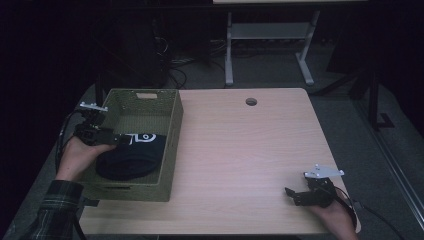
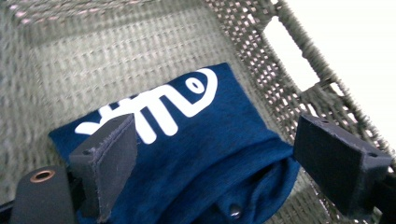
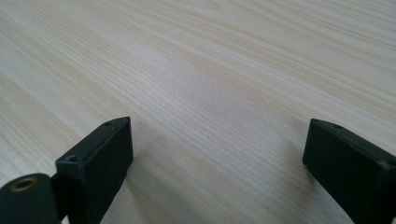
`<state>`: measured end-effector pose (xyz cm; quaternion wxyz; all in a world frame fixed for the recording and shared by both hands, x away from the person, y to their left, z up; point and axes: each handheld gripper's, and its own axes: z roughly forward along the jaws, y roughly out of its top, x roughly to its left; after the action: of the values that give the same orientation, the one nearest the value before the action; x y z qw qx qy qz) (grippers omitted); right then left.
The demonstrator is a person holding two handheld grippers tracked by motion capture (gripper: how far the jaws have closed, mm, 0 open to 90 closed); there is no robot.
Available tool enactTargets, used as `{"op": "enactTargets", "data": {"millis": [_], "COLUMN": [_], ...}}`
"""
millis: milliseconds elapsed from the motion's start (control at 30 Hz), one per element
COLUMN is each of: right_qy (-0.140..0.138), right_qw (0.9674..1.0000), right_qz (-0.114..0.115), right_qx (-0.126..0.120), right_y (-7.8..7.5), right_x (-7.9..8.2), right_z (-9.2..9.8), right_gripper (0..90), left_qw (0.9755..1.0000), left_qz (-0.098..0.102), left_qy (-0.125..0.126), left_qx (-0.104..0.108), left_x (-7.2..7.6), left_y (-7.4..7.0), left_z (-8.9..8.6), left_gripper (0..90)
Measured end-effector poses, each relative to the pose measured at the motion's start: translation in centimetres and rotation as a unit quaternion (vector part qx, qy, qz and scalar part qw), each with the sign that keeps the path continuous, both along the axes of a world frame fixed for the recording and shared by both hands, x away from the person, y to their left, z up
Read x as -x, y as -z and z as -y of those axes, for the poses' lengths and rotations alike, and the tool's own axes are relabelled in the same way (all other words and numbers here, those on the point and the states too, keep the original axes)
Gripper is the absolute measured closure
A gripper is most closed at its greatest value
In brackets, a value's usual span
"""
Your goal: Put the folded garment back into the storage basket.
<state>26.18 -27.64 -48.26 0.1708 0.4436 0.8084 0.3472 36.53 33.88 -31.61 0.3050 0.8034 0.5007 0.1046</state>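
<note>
Shirt [image 1: 131, 156] lies in basket [image 1: 172, 145] directly below left gripper [image 2: 212, 154], jaws wide, empty; right gripper [image 1: 295, 195] far off, jaws wide, empty

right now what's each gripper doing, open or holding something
left gripper: open, jaws wide apart over the folded navy shirt in the woven basket, nothing held.
right gripper: open, empty, above the bare wooden table.

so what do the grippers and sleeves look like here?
Both are black two-jaw units with flat rectangular pads. The left gripper and right gripper each carry a pale grey three-cornered plate on top and trail a black cable. A dark plaid sleeve covers the left forearm.
</note>
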Motion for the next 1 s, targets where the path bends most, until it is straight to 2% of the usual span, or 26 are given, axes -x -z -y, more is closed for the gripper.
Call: {"op": "enactTargets", "data": {"millis": [167,267,300,433,700,733,833,1000], "right_qy": [0.0,0.0,0.0,0.0,0.0,0.0,0.0,0.0], "right_qw": [1.0,1.0,1.0,1.0,1.0,1.0,1.0,1.0], "right_qz": [0.0,0.0,0.0,0.0,0.0,0.0,0.0,0.0], "right_qx": [0.0,0.0,0.0,0.0,0.0,0.0,0.0,0.0], "right_y": [0.0,0.0,0.0,0.0,0.0,0.0,0.0,0.0], "right_x": [0.0,0.0,0.0,0.0,0.0,0.0,0.0,0.0], "right_z": [0.0,0.0,0.0,0.0,0.0,0.0,0.0,0.0], "right_gripper": [7.9,7.8,7.9,7.8,7.8,7.8,7.8,7.8], "left_qw": [0.9997,0.9996,0.9992,0.9987,0.9966,0.9958,0.995,0.9925], "left_qz": [0.012,0.015,0.02,0.025,0.043,0.046,0.049,0.055], "left_qy": [0.02,0.024,0.033,0.045,0.07,0.078,0.086,0.106], "left_qx": [-0.005,-0.004,-0.004,-0.002,0.009,0.011,0.013,0.024], "left_x": [-0.3,-0.3,-0.2,-0.2,0.1,0.2,0.3,0.5], "left_y": [-0.1,0.0,0.0,0.1,0.0,0.0,0.0,0.2], "left_z": [2.0,2.6,3.3,4.4,6.7,7.5,8.3,10.7], "left_gripper": [13.5,13.5,13.6,13.5,13.6,13.6,13.6,13.8]}}
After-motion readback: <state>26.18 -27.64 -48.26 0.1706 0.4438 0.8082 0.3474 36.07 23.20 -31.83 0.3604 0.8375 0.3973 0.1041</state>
